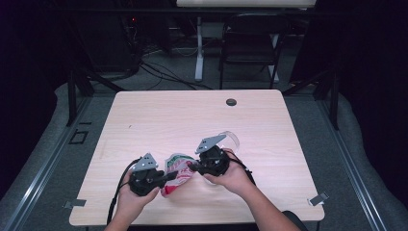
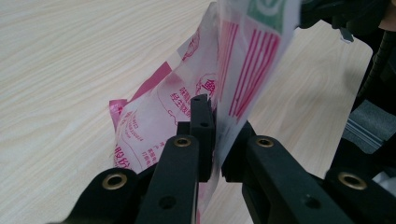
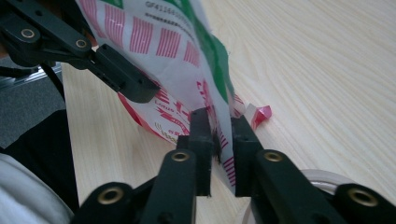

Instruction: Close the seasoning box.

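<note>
**benchwatcher:** quick count of what's on the table (image 1: 144, 110)? I get one snack packet (image 1: 177, 169), red, white and green, sitting around 6 o'clock.

**tally_tom:** yep, one packet. Two grippers: the left gripper (image 1: 169, 176) at 7 o'clock, the right gripper (image 1: 191, 166) at 5. Two hands as well. One clear round container (image 1: 232, 139) just past the right one, one dark grommet (image 1: 231, 102) near 1 o'clock, and one folding chair (image 1: 250, 45) beyond the 12 o'clock edge.
</note>
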Demonstrator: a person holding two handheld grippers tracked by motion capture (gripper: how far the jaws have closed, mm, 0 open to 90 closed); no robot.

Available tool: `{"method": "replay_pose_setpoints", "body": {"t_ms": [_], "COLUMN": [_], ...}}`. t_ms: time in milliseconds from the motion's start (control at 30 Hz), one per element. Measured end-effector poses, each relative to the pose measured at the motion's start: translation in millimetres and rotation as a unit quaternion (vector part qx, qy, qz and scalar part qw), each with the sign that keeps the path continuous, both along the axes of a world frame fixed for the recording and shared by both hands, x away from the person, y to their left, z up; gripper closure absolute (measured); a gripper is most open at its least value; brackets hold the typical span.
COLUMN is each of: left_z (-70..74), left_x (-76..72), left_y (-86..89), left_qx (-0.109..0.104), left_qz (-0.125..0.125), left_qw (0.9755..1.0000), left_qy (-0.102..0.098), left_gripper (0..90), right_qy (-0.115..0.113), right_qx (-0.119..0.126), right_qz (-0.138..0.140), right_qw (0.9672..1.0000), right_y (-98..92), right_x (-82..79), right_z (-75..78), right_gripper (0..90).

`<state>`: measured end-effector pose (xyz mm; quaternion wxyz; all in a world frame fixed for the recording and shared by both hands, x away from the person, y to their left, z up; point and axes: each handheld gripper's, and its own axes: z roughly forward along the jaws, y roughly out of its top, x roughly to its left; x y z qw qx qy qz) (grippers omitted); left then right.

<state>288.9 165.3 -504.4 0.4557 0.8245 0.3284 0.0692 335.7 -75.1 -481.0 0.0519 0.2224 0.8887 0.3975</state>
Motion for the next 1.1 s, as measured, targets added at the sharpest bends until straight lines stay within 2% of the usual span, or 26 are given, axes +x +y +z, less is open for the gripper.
{"method": "replay_pose_setpoints", "body": {"t_ms": [100,167,233,333,433,500,567,600,667,800,867,1000,1100], "left_z": [-0.6,-0.7,0.4,1.7,-5.5,-13.8,-19.7,-21.4,-26.3,-36.3,-41.3,-48.9,-51.8], "left_x": [-0.1,-0.2,-0.7,-1.4,-7.4,-9.6,-7.6,-6.6,-5.4,-5.0,-4.1,-0.6,1.1], "left_y": [0.0,-0.2,-0.2,1.0,3.3,4.2,4.5,4.5,3.2,-1.6,-2.8,0.5,2.8], "left_qx": [-0.002,0.002,0.002,0.005,0.007,0.017,0.015,0.013,0.012,0.041,0.047,0.027,0.022], "left_qz": [0.001,-0.001,0.001,0.017,0.029,0.038,0.041,0.037,0.030,0.023,0.028,0.047,0.051], "left_qw": [1.0000,1.0000,1.0000,0.9998,0.9994,0.9983,0.9984,0.9987,0.9989,0.9982,0.9979,0.9984,0.9983], "left_qy": [0.002,-0.003,-0.003,-0.013,-0.017,-0.040,-0.035,-0.033,-0.033,-0.038,-0.035,-0.020,-0.013], "left_gripper": [85.0,82.9,77.5,64.7,59.1,53.6,50.0,47.3,44.0,41.1,40.7,39.8,36.1], "right_qy": [0.001,0.000,0.000,-0.006,-0.014,-0.020,-0.024,-0.027,-0.029,-0.028,-0.028,-0.027,-0.026], "right_qx": [-0.001,-0.004,-0.001,0.004,0.000,0.001,0.003,0.010,0.007,0.012,0.012,0.008,0.013], "right_qz": [0.003,0.006,0.003,0.010,0.012,0.011,0.011,0.008,0.011,0.012,0.010,0.012,0.011], "right_qw": [1.0000,1.0000,1.0000,0.9999,0.9998,0.9997,0.9996,0.9996,0.9995,0.9995,0.9995,0.9995,0.9995], "right_y": [-0.4,-0.6,-0.2,0.1,1.9,3.2,4.7,6.3,7.3,8.2,8.7,7.8,8.3], "right_x": [0.1,-0.2,-1.2,-2.8,-5.5,-7.1,-8.5,-9.7,-10.2,-8.8,-8.8,-7.9,-8.4], "right_z": [-0.6,-0.4,-0.4,1.3,3.5,4.3,5.6,5.4,6.4,6.4,6.3,6.5,6.1], "right_gripper": [89.4,90.0,90.0,90.0,90.0,90.0,90.0,90.0,90.0,90.0,90.0,90.0,90.0]}}
